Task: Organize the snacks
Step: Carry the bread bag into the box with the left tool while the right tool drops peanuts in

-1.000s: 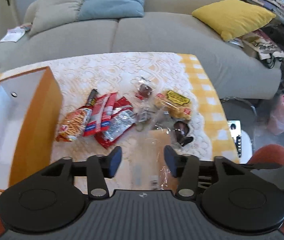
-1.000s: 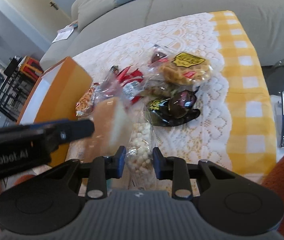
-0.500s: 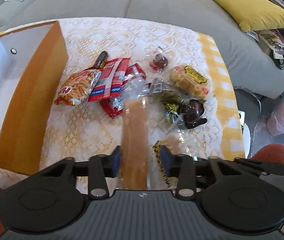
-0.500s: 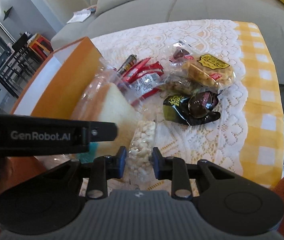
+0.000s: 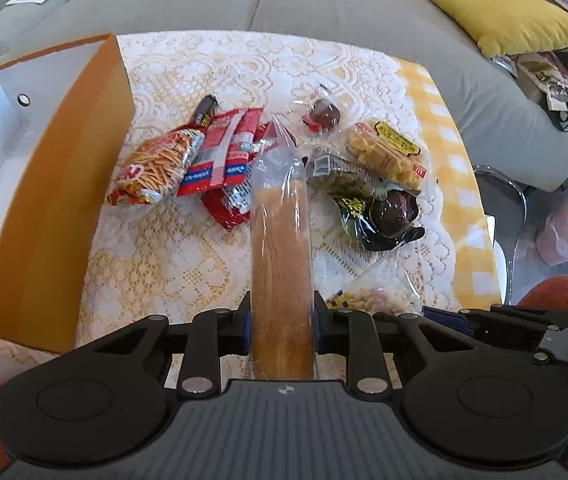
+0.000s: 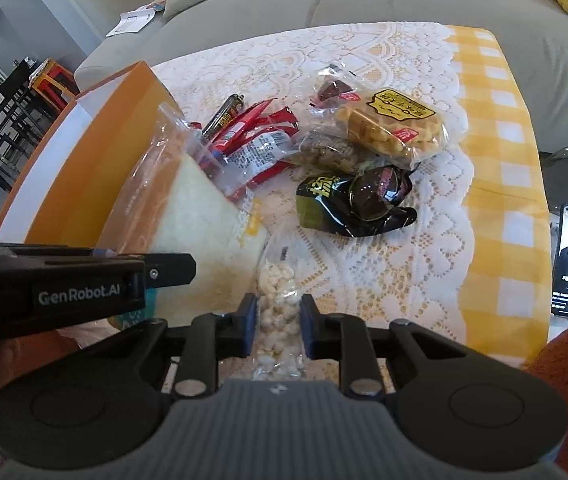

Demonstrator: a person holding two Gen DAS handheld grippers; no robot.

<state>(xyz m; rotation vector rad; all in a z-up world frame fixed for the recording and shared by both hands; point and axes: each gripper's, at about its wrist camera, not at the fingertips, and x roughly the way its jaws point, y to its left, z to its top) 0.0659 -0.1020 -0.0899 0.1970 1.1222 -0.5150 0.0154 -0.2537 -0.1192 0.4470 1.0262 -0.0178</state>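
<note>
The left claw point(image 5: 282, 322), open a second ago, is closing onto the bagged bread point(image 5: 282, 248); the right claw point(image 6: 275, 326) grips the puffed-snack bag point(image 6: 276, 292). Both can go to the box point(image 5: 64, 200) at the desk's left edge.

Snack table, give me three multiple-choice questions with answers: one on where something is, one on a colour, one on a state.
1. Where is the orange box in the left wrist view?
A. left of the snack pile
B. on the sofa
C. under the phone

2. What colour is the cushion at the sofa's right end?
A. red
B. yellow
C. black

3. What is between the fingers of the right gripper?
A. nothing
B. the black packet
C. the clear bag of pale puffed bits

Answers: 1 A, the box stands at the table's left edge beside the packets. 2 B, it is plainly yellow. 3 C, the pads press both sides of that bag.
</note>
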